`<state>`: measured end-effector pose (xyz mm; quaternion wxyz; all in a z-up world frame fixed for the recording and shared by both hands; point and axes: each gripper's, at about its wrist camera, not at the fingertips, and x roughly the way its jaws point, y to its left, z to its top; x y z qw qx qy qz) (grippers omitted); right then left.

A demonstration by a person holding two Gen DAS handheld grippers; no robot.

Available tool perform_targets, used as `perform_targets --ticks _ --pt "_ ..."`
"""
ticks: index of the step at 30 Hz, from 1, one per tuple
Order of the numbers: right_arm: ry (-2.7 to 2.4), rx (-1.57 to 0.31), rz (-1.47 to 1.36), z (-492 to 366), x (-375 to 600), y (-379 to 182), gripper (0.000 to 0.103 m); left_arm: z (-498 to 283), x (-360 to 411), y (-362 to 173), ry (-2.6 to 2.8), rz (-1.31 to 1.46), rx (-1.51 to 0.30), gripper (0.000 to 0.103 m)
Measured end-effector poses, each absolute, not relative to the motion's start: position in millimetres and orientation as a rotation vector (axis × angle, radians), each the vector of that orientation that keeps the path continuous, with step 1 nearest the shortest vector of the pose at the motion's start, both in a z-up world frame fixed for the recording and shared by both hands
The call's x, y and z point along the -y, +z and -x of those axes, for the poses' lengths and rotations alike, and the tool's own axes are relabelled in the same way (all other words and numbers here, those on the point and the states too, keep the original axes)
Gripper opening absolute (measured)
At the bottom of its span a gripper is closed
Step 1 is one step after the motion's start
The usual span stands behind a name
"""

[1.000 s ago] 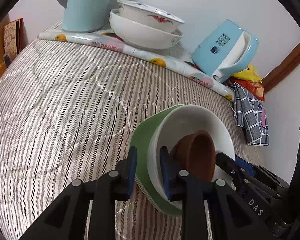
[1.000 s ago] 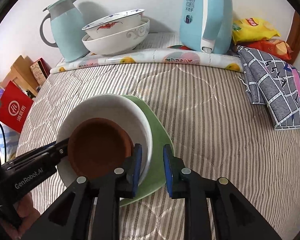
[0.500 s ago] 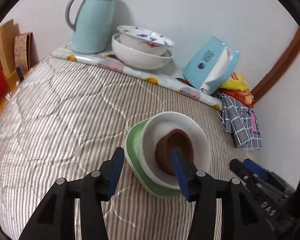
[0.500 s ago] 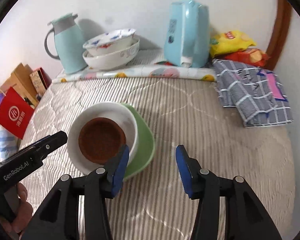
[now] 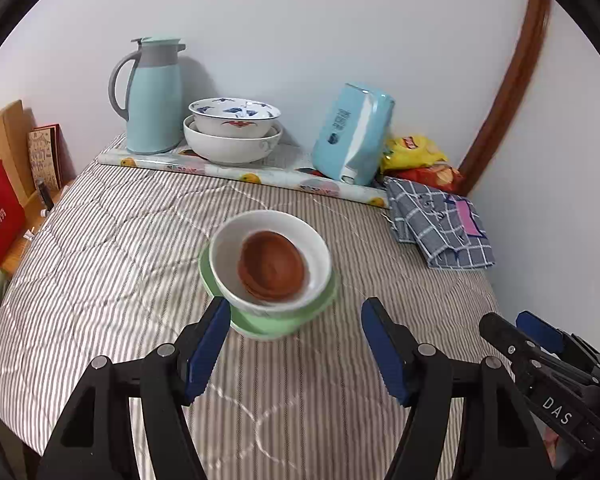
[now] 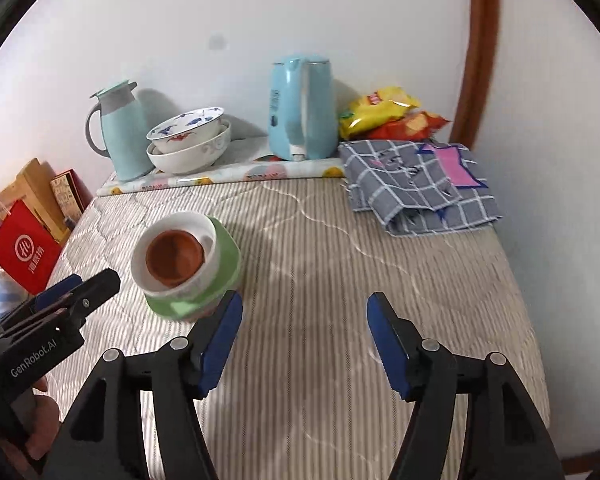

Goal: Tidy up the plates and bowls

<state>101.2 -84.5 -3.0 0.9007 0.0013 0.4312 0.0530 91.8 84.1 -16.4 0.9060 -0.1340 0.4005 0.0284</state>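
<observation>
Both claws stood wide open and empty above the striped mattress (image 5: 112,264), the left claw (image 5: 292,344) and the right claw (image 6: 304,336) each showing blue-padded fingers (image 5: 206,344) spread far apart. Just ahead of the left claw, between its fingertips and slightly toward its left finger, sat the stack: a brown bowl (image 5: 271,267) nested in a white bowl (image 5: 268,220), which rested in a green bowl (image 5: 268,326) on the mattress. From the right claw, the same stack lay ahead and to the left, just beyond its left finger, with the brown bowl (image 6: 175,257) inside the white bowl (image 6: 180,220) and the green bowl (image 6: 226,256) outermost. Neither claw touched the stack. Farther ahead of both claws, against the wall, a patterned bowl (image 5: 236,114) sat inside a larger white bowl (image 5: 232,148) on a fruit-print mat (image 5: 260,174), beside a pale blue jug (image 5: 152,96). Right of those stood a blue kettle (image 6: 302,108), then snack bags (image 6: 388,118) and a folded checked cloth (image 6: 416,184). A red bag (image 6: 24,248) stood off the mattress to the far left.
</observation>
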Motion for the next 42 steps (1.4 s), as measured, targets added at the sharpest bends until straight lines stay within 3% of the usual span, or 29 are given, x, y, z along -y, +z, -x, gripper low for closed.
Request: perform_targets --ticks 6,16,23,42 --pt "0.083 -0.871 -0.032 -71 109 2 0.077 -66 -59 -11 0.051 0.238 -0.807 0.068" --pt "0.029 -0.82 -0.043 -32 140 9 0.095 -35 -32 2 0.039 0.179 -0.766 0.083" --pt "0.002 -0.797 -0.029 -19 147 15 0.096 -24 -28 9 0.062 0.171 -0.756 0.093" --pt "0.003 -0.775 -0.042 -2 151 24 0.096 -11 -25 13 0.061 0.169 -0.746 0.093"
